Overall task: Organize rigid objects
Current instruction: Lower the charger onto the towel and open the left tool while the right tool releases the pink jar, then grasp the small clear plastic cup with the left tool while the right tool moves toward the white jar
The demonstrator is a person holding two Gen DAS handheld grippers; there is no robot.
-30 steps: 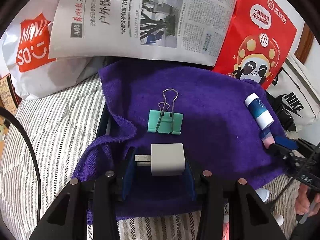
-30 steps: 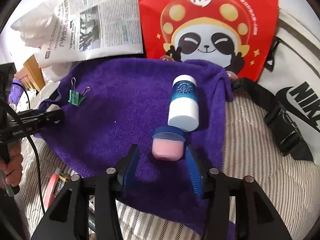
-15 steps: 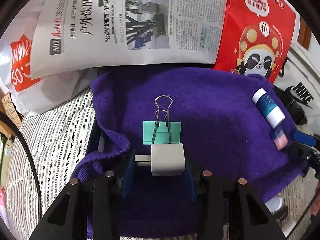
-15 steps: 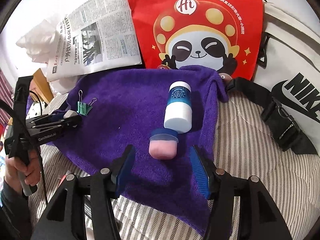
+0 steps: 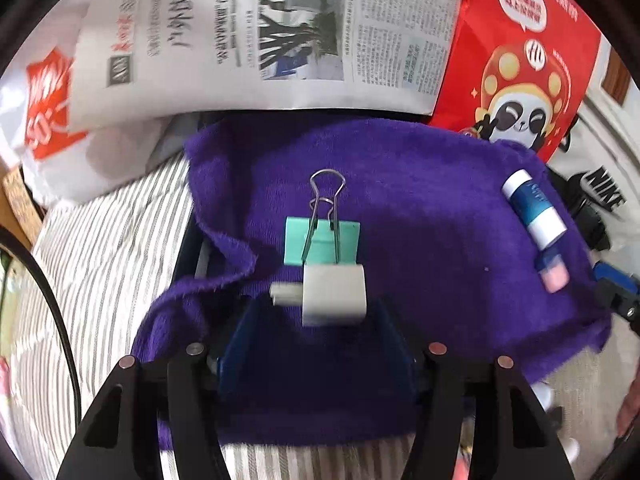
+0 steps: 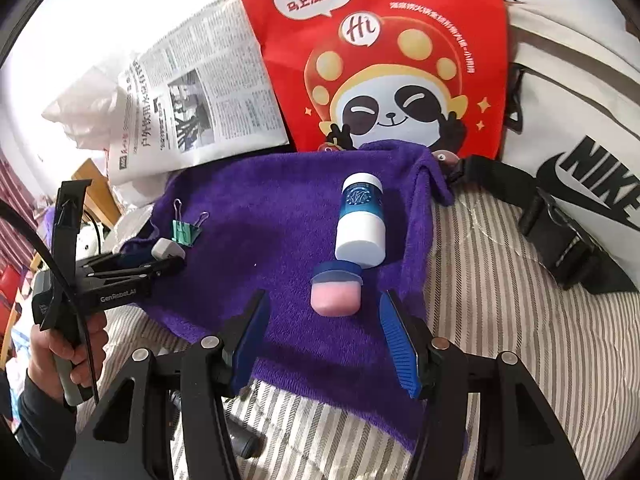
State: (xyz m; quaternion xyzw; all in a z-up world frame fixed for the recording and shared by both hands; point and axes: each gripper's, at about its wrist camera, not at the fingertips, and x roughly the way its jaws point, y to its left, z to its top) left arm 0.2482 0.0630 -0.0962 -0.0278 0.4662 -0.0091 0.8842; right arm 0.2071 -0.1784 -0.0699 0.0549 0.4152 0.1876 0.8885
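On purple towel [image 5: 420, 216]: left gripper [image 5: 316, 320] spread, apparently off white charger [image 5: 334, 294]; right gripper [image 6: 320, 320] spread near pink jar [image 6: 335, 294].

The white bag [image 6: 576, 112] says "NIKE". Left of it, the red bag [image 6: 384, 60] says "Hi". The left gripper [image 6: 168, 258] handle says "GenRobot_AI"

You are working over a bed with a grey-and-white striped cover [image 6: 500, 320], a purple towel [image 6: 280, 240] spread across it. Behind it you have a newspaper [image 5: 280, 40], a red panda-print bag [image 6: 400, 60], a white Nike bag [image 6: 580, 128] and a white Miniso bag [image 5: 48, 112]. Bright daylight washes out the white wall [image 6: 100, 20] at upper left.
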